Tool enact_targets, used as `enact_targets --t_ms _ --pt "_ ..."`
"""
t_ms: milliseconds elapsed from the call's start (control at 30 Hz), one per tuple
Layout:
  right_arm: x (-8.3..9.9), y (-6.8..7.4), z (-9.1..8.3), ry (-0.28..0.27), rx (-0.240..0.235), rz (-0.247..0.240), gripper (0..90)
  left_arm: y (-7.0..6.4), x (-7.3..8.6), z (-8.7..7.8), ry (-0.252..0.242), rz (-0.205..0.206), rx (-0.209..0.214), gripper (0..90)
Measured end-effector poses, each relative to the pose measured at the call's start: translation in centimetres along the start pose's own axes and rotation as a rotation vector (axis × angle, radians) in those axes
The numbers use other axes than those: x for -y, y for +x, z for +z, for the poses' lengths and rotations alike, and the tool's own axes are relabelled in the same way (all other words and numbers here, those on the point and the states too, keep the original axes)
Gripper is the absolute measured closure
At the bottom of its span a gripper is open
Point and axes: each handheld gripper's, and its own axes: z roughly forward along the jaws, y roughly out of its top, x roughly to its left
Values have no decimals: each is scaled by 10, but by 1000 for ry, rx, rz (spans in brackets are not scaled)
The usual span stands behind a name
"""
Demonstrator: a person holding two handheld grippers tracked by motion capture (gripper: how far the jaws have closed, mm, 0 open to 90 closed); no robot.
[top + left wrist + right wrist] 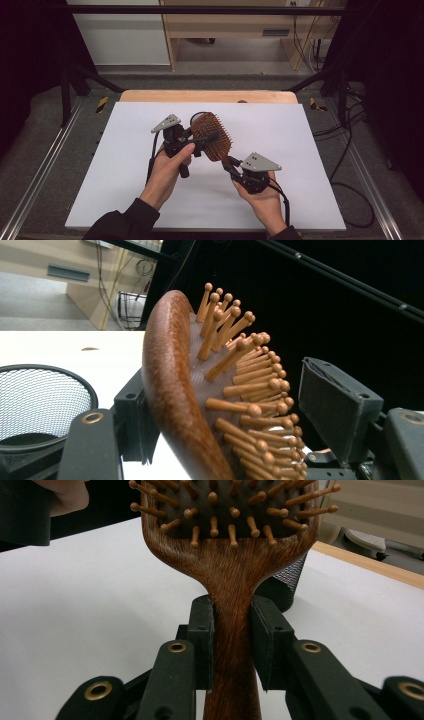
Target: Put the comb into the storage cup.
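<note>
Wooden hairbrush (212, 136) is held up over the white table (125, 175), approx. centre of the sheet, tilted w/ head toward 11 o'clock and handle toward 5 o'clock in the high view. Bristle pegs face up and toward the person.

Right gripper (231, 165) comes in from 5 o'clock, held in the person's right hand (262, 197). Its jaws are pinching the brush handle: in the right gripper view the handle (232, 645) runs straight up at 12 o'clock between the two black pads, both pressed against the wood, just below where the handle widens into the head. Grey plate on top of this gripper points to 3 o'clock.

Left gripper (207, 138) comes in from 8 o'clock, held in the left hand (167, 172). Its jaws are spread on either side of the brush head: in the left gripper view the wooden back of the head (170, 390) sits against or v. close to the near pad at 7 o'clock, while the far pad at 4 o'clock stands apart from the peg tips. So not clamped.

A black mesh cup (40, 405) stands on the table behind the brush, at 9 o'clock in the left gripper view; also seen at 2 o'clock past the handle in the right gripper view (285, 587).
</note>
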Motion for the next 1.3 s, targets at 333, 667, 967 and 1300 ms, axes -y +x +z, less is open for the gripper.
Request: enact_targets --t_ms 333,667,967,1300 --pt "2 1 3 15 -3 12 730 2 0 -1 11 -80 -17 413" --pt "6 -1 6 34 -9 14 730 -2 2 1 12 -84 -1 490" --pt "8 -2 8 43 -22 30 728 -4 3 3 13 -96 3 504" --pt "10 -2 11 46 -38 40 724 -3 4 2 18 -87 10 510"
